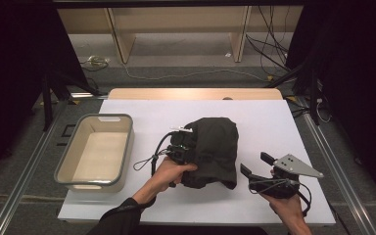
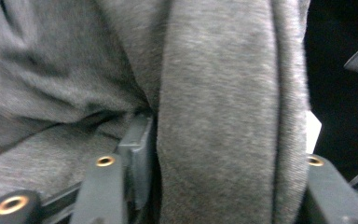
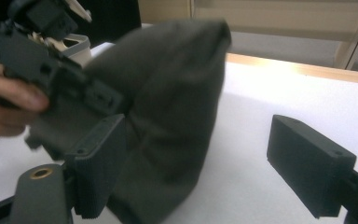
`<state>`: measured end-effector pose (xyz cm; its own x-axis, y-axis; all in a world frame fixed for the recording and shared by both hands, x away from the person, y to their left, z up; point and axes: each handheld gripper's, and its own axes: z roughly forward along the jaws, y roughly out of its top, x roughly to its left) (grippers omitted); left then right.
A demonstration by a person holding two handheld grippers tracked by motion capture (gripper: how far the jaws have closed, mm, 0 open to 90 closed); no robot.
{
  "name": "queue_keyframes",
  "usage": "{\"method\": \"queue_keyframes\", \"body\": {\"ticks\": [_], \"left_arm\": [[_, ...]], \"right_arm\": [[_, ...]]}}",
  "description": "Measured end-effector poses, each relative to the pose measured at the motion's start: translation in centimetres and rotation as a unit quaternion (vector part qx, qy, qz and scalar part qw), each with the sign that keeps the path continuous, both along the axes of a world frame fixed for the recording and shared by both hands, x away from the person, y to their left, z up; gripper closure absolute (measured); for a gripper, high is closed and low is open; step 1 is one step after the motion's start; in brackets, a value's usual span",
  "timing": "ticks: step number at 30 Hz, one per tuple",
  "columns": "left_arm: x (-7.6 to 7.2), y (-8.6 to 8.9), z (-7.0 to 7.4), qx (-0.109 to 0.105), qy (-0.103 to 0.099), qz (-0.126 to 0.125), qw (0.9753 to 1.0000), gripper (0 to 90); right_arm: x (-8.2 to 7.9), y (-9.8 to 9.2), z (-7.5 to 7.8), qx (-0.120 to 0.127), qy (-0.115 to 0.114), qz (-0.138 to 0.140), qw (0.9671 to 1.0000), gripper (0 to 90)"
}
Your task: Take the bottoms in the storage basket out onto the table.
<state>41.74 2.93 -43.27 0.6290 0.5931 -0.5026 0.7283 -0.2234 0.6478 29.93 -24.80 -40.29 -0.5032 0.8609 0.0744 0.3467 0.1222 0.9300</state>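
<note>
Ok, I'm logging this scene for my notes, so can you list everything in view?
cloth: one, dark grey, bunched at the middle of the table, its left edge held in the left gripper
tub: one, beige with a grey rim, left side of the table
table: one, white top
shelf: one, pale wood, on the floor behind the table
cables: several, dark and white, on the floor behind
left gripper: black, shut on the cloth
right gripper: black, open, right of the cloth

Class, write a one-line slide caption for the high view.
Left tongs grip a folded dark garment on the white table; right tongs wait open beside it, bin at left.
</note>
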Motion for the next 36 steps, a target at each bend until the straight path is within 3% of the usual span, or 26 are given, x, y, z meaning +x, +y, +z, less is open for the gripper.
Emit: {"method": "queue_keyframes", "body": {"ticks": [3, 6, 11, 14, 19, 22, 25, 28, 36], "left_arm": [[-0.1, -0.3, 0.2, 0.007, 0.000, -0.003, 1.0000, 42.0], [0.0, -0.1, 0.4, 0.000, 0.005, -0.007, 1.0000, 37.9], [0.1, 0.4, 1.2, -0.033, 0.027, -0.003, 0.9991, 28.9], [-0.3, 0.4, 2.5, -0.019, 0.013, 0.000, 0.9997, 24.5], [-0.5, 1.0, 3.8, -0.029, -0.001, 0.019, 0.9994, 20.9], [-0.8, 1.0, 4.2, -0.033, -0.004, 0.016, 0.9993, 20.0], [-1.0, 0.9, 4.5, -0.023, -0.013, 0.011, 0.9996, 18.6], [-1.2, 1.5, 5.3, -0.045, -0.018, 0.011, 0.9988, 18.4], [-1.1, 3.0, 5.7, -0.043, -0.025, 0.024, 0.9985, 18.4]], "right_arm": [[0.0, 0.0, 0.0, -0.002, -0.001, 0.001, 1.0000, 20.9], [-0.1, -0.1, 0.0, -0.001, -0.002, 0.002, 1.0000, 21.0], [-0.1, -0.1, 0.1, -0.002, -0.002, 0.004, 1.0000, 20.9], [-0.1, -0.1, 0.1, -0.002, -0.002, 0.003, 1.0000, 20.9], [-0.1, -0.2, 0.1, -0.001, -0.002, 0.003, 1.0000, 20.9], [-0.1, -0.3, 0.1, 0.000, 0.000, 0.001, 1.0000, 20.9], [-0.1, -0.3, 0.2, 0.000, -0.002, 0.002, 1.0000, 20.9], [-0.1, -0.3, 0.2, 0.000, -0.001, 0.002, 1.0000, 20.9], [0.0, -0.3, 0.1, -0.003, 0.003, 0.006, 1.0000, 20.9]]}}
